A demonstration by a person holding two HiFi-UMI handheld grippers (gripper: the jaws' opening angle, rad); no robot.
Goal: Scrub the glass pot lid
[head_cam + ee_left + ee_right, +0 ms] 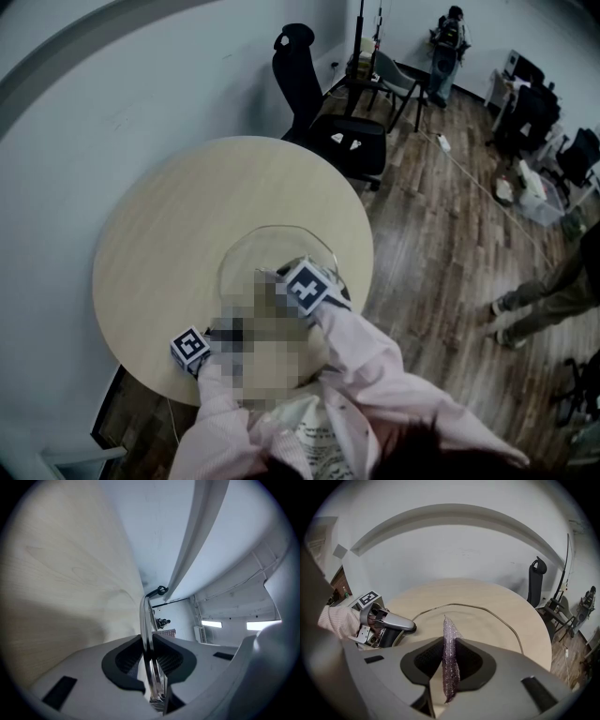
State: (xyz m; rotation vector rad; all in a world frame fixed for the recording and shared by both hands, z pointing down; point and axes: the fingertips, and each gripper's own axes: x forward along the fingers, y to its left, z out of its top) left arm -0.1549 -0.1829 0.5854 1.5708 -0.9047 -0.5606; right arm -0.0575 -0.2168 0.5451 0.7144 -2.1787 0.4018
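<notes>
Lid place: glass pot lid (281, 255) down on the round table (159, 234), a little toward 3 o'clock from the tabletop's middle in the head view, close in front of the person.
Left grip: left gripper (149, 660) clamped on the lid's metal rim, seen edge-on between the dark pads, at about 9 o'clock on the lid in the right gripper view.
Right grip: right gripper (450, 665) pinching a purple glittery scrubber (450, 648), thin and upright between the pads, poised over the lid's near edge.
Handling: probably stiff, fairly heavy and breakable (glass with a steel band); smooth, so likely to slide on the wood or slip in the pads once scrubbing pressure comes on.
Hold point: the metal rim, as now, looks safest; the bare glass gives less to bite on.
Hidden: both gripper tips in the head view lost under a mosaic patch; knob of the lid not made out in any view; whether the lid lies quite flat or is slightly lifted at 9 o'clock unclear; scrubber's contact with the glass not visible.
</notes>
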